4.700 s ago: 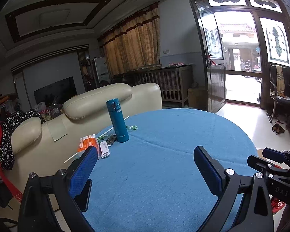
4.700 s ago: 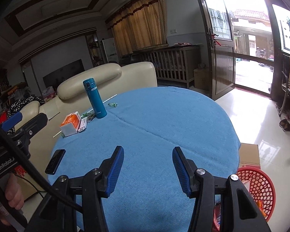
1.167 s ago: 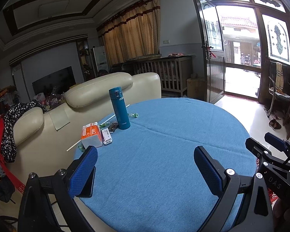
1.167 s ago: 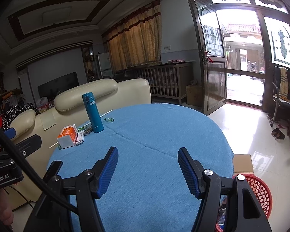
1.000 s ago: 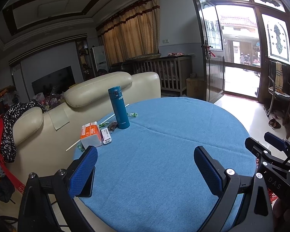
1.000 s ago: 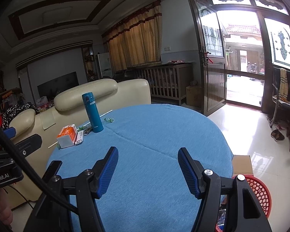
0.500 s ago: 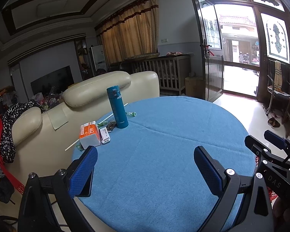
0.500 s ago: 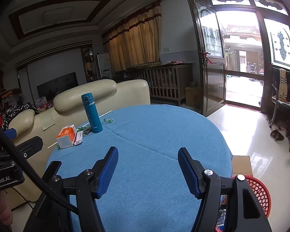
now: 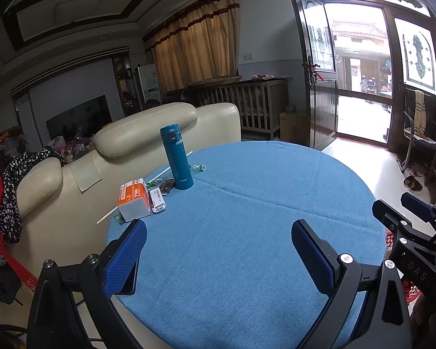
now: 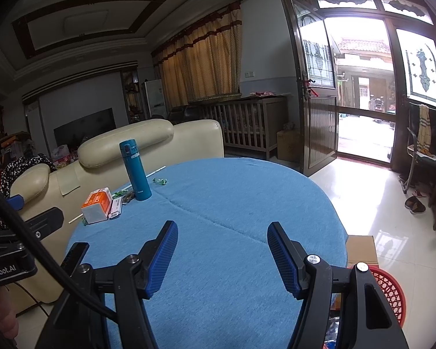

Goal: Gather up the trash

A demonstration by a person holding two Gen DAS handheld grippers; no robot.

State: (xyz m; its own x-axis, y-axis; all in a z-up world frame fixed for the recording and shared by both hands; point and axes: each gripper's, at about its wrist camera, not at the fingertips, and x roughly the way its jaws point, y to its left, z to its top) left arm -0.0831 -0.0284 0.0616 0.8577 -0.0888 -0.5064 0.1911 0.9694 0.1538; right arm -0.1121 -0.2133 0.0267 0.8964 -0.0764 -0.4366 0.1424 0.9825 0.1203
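A round table with a blue cloth carries small litter at its far left: green candy wrappers, a dark wrapper, a white straw, a white labelled packet and an orange-and-white box. My left gripper is open and empty above the near edge. My right gripper is open and empty, also near the front. A red mesh basket stands on the floor at the right.
A teal thermos bottle stands upright among the litter. A black remote lies at the table's near left edge. A cream sofa backs onto the table. A cardboard box sits by the basket.
Both grippers have drawn back a little from the table and risen slightly; the litter and bottle look farther away. Both stay open and empty.
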